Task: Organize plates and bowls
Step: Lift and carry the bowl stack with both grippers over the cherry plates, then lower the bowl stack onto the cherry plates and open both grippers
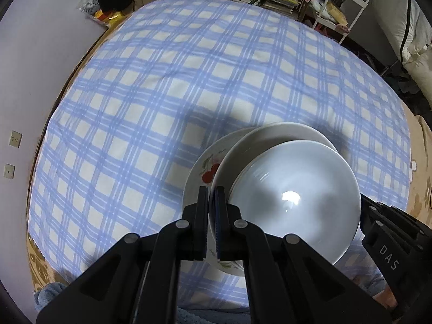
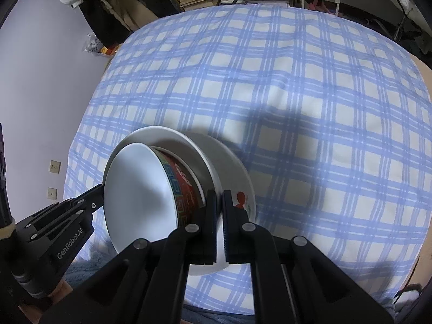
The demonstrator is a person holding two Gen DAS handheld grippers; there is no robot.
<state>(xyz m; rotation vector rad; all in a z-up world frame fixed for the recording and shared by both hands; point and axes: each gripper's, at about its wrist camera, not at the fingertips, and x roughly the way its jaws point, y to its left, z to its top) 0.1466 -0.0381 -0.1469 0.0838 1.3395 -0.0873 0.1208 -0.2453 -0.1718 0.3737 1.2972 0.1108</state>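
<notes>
Left wrist view: the left gripper is clamped on the stack's left plate rims, the cherry plate lowest and the bowl on top, above the checked counter.

Right wrist view: the right gripper pinches the stack's right rim beside the bowl.

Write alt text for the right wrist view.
The right gripper is shut on the rim of a white plate in a stack: a bowl with a red patterned outside on top, a cherry-printed plate beneath. The left gripper reaches the stack's far side, above a blue plaid tablecloth.
</notes>
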